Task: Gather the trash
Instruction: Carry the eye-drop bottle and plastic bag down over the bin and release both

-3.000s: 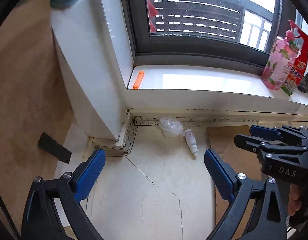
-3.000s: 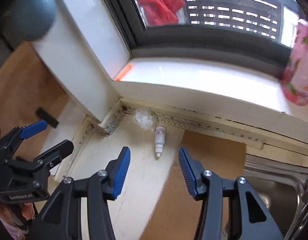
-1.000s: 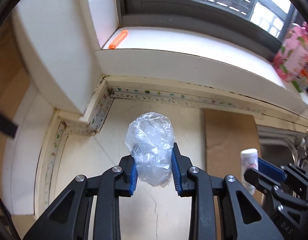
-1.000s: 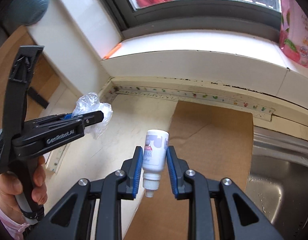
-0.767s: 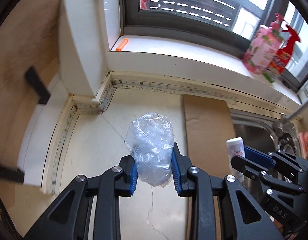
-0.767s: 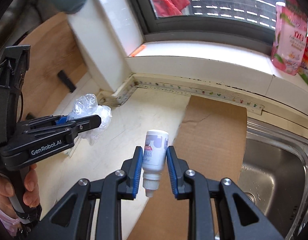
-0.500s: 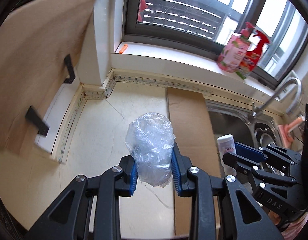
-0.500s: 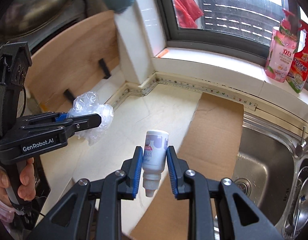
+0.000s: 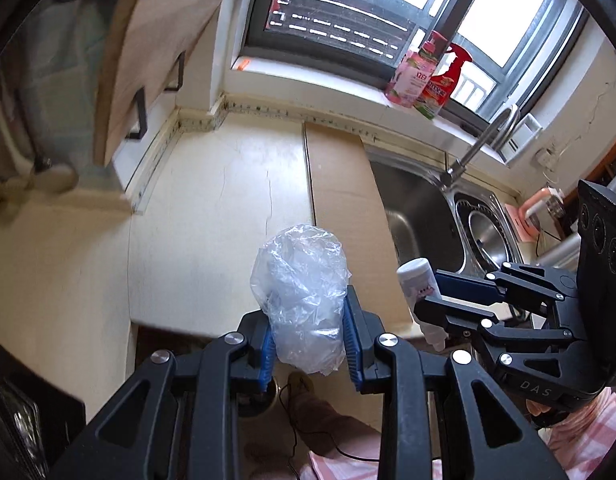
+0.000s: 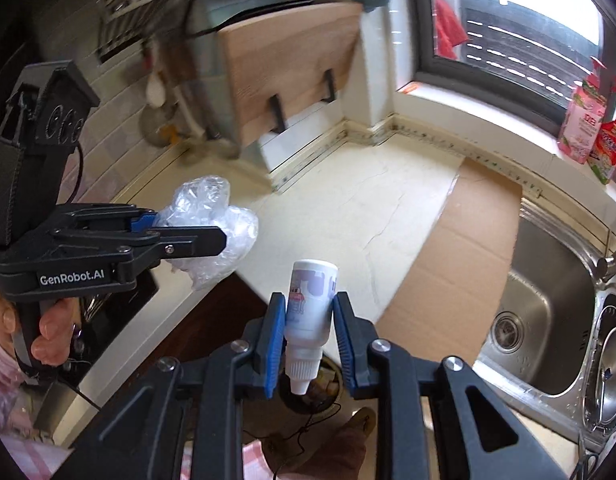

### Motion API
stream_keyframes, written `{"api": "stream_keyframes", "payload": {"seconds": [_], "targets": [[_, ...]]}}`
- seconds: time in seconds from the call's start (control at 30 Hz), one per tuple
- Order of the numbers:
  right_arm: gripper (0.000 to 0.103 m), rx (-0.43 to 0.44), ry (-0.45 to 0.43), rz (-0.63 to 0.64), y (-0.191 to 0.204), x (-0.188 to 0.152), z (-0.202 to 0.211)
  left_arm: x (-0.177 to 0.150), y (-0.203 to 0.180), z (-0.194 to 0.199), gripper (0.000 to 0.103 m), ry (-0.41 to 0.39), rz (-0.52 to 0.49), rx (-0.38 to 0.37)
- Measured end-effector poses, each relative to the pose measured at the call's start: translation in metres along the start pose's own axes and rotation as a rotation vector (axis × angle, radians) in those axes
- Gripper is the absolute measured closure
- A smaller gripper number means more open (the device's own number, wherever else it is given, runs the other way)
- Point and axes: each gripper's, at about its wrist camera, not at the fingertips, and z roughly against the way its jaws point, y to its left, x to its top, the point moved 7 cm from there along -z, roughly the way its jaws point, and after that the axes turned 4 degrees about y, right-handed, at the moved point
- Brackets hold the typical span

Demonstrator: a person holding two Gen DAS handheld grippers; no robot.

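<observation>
The left gripper has its fingers clamped on a crumpled plastic bag. The right gripper pinches a small white bottle, nozzle down. Only the right view shows the bottle's label and the left hand. Both are above the bench edge.

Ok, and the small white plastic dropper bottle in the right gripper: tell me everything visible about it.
The small white plastic dropper bottle is clamped between the blue pads of the right gripper, held in the air over the counter's front edge. It hangs upside down: flat base up, narrow ribbed white cap and nozzle pointing down below the pads. Its label shows pale purple shapes and a little red print, too small to read. It looks intact, contents unseen. Only the pads touch it. The left wrist view shows it beside the crumpled clear plastic bag.
</observation>
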Motion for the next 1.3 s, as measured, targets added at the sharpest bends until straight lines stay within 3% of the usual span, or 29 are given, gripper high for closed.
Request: {"api": "stream_keyframes", "payload": {"seconds": [0.23, 0.33, 0.67, 0.8, 0.93, 1.03, 1.07, 1.17, 1.3], "targets": [[0.078, 0.087, 0.096, 0.044, 0.057, -0.059, -0.046, -0.081, 0.031, -0.027, 0.076, 0.064, 0.039, 0.025], [0.078, 0.109, 0.142, 0.021, 0.066, -0.092, -0.085, -0.117, 0.047, -0.056, 0.076, 0.088, 0.041, 0.088], [0.078, 0.081, 0.278, -0.098, 0.038, -0.201, -0.246, -0.231, 0.112, -0.217, 0.075, 0.208, 0.104, 0.204], [0.078, 0.063, 0.314, -0.128, 0.023, -0.238, -0.315, -0.27, 0.139, -0.288, 0.074, 0.23, 0.137, 0.18], [0.078, 0.043, 0.34, -0.139, 0.012, -0.266, -0.373, -0.304, 0.164, -0.351, 0.072, 0.258, 0.154, 0.205], [0.078, 0.036, 0.366, -0.167, 0.001, -0.284, -0.409, -0.317, 0.172, -0.381, 0.061, 0.267, 0.132, 0.223], [0.078, 0.033, 0.376, -0.174, -0.003, -0.291, -0.42, -0.32, 0.175, -0.391, 0.05, 0.27, 0.118, 0.235], [0.077, 0.009, 0.397, -0.2, -0.014, -0.304, -0.444, -0.331, 0.192, -0.411, 0.034, 0.28, 0.101, 0.29], [0.067, -0.005, 0.401, -0.225, -0.024, -0.312, -0.458, -0.336, 0.21, -0.426, 0.011, 0.285, 0.144, 0.317]]}}
